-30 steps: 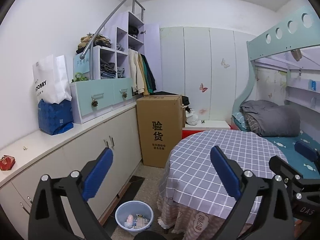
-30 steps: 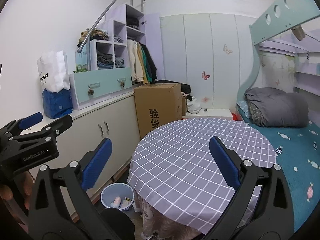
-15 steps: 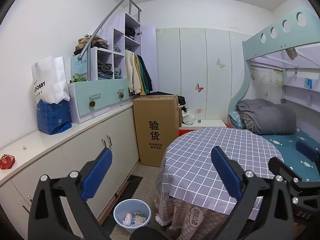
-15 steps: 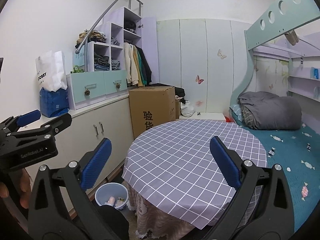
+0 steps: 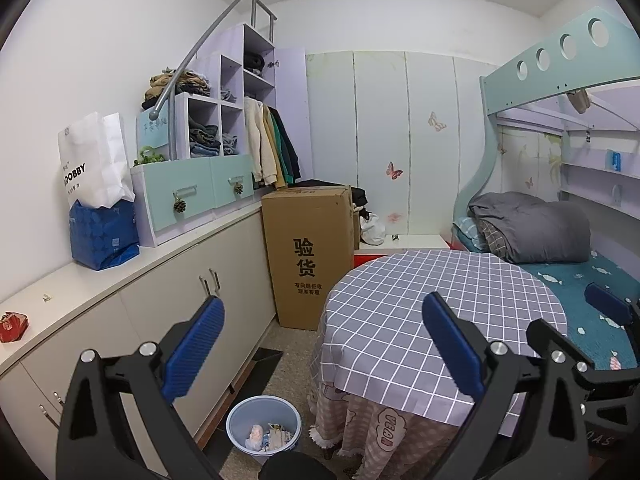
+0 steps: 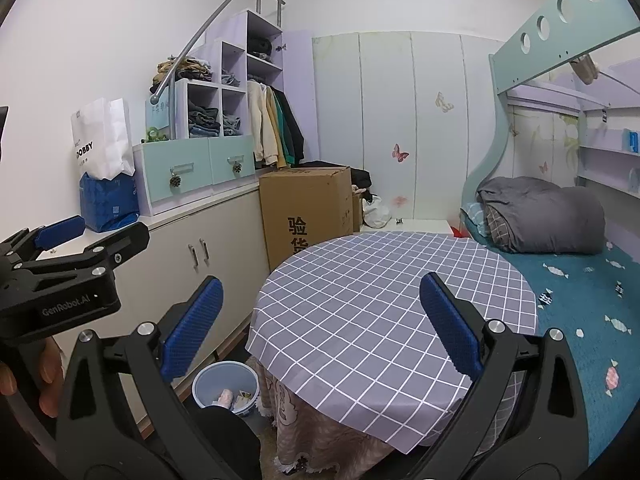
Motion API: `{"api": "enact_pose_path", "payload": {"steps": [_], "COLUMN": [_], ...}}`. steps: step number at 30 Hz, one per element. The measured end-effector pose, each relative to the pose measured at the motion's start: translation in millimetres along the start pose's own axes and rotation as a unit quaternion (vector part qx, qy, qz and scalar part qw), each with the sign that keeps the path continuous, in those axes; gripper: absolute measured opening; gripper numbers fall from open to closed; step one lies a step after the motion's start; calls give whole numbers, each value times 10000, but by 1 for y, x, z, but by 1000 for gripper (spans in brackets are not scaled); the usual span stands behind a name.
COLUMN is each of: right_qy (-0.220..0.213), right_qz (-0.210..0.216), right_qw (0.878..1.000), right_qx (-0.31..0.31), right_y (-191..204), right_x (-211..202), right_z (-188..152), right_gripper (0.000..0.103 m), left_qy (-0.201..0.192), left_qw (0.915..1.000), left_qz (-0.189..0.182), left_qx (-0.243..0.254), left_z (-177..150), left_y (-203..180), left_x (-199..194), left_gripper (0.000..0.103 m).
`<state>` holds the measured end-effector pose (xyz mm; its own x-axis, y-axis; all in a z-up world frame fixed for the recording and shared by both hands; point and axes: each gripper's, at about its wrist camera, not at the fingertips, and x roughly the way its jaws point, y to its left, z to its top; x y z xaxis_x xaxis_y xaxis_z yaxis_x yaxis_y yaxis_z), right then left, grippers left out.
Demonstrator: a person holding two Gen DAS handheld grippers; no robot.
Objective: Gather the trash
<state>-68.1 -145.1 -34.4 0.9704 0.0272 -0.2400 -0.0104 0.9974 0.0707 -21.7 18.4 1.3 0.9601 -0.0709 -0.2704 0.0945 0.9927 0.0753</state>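
Trash is what both empty, wide-spread grippers, left (image 5: 320,348) and right (image 6: 320,328), seem to be hunting; the red wrapper (image 5: 13,326) on the counter (image 5: 120,276) looks the likeliest next reach.

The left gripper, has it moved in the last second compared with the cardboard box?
Yes. In the left wrist view the cardboard box looks smaller and the bin sits higher, so the left gripper has pulled back.

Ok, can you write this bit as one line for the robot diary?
left gripper: open, empty | right gripper: open, empty | bin: floor, holds scraps | red wrapper: counter
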Motion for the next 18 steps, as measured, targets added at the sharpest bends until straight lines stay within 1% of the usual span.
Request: {"api": "enact_pose_path", "payload": {"steps": [18], "right_qy": [34], "right_qz": [13], "right_qw": [10000], "right_qx": [70], "right_y": [-1], "right_x": [2], "right_z": [-2], "right_gripper": [96], "left_qy": [14], "left_qw": [10000], "left_qz": [23], "left_qx": [30], "left_z": [-1], "left_y": [-1], "left_x": [3], "left_gripper": [97]}}
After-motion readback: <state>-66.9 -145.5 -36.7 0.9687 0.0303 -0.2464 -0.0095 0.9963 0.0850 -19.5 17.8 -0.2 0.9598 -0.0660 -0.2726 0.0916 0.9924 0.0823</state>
